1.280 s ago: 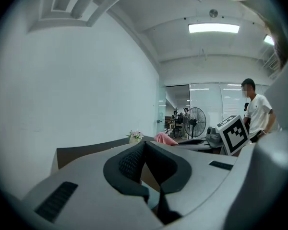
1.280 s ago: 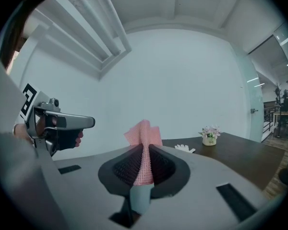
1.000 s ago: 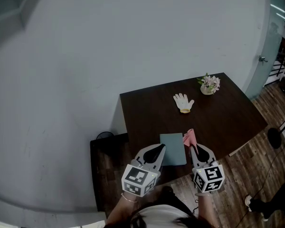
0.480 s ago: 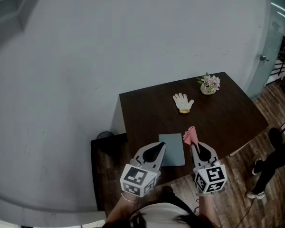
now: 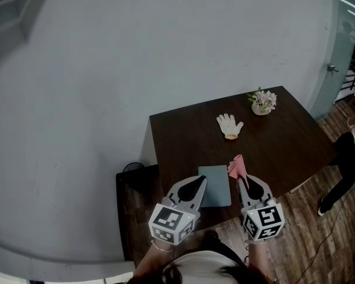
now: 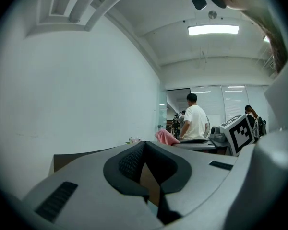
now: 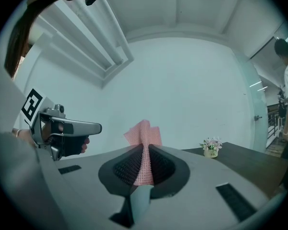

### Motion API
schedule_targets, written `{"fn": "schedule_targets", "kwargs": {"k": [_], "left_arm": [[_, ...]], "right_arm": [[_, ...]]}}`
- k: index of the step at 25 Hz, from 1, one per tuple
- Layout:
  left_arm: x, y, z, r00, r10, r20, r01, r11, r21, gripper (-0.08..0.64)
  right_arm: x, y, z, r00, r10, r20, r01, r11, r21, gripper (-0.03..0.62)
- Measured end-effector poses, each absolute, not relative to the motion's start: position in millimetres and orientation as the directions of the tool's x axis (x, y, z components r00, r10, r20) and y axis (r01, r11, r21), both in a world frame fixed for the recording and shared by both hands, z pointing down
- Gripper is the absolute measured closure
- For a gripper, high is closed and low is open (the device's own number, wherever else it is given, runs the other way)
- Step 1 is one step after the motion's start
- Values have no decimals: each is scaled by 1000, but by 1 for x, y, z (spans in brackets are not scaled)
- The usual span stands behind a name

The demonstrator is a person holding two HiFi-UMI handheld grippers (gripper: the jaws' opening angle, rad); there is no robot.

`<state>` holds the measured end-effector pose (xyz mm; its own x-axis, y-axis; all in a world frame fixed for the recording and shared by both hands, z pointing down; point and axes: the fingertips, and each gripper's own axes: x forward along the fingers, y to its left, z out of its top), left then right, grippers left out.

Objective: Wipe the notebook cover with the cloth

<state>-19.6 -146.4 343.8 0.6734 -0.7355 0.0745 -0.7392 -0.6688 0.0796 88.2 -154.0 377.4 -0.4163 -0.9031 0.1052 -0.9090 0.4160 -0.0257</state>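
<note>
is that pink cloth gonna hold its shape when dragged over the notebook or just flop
Probably floppy: the pink cloth bunches into folds where the right gripper pinches it. Its weave looks thin and open, so likely light. Dragged over the notebook, it may crumple or trail rather than lie flat.

Bystander on wood floor: no longer low in the right corner, now higher along the right edge, level with the near right corner of the table. Pale top now shows. Left gripper and right gripper sit a touch wider apart.
</note>
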Motion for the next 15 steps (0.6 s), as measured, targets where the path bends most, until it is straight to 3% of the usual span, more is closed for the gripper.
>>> {"fn": "schedule_targets", "kwargs": {"k": [15], "left_arm": [[-13, -166, 346, 663, -744, 84, -748, -655, 105, 541]], "right_arm": [[95, -170, 379, -428, -898, 97, -904, 425, -52, 560]]}}
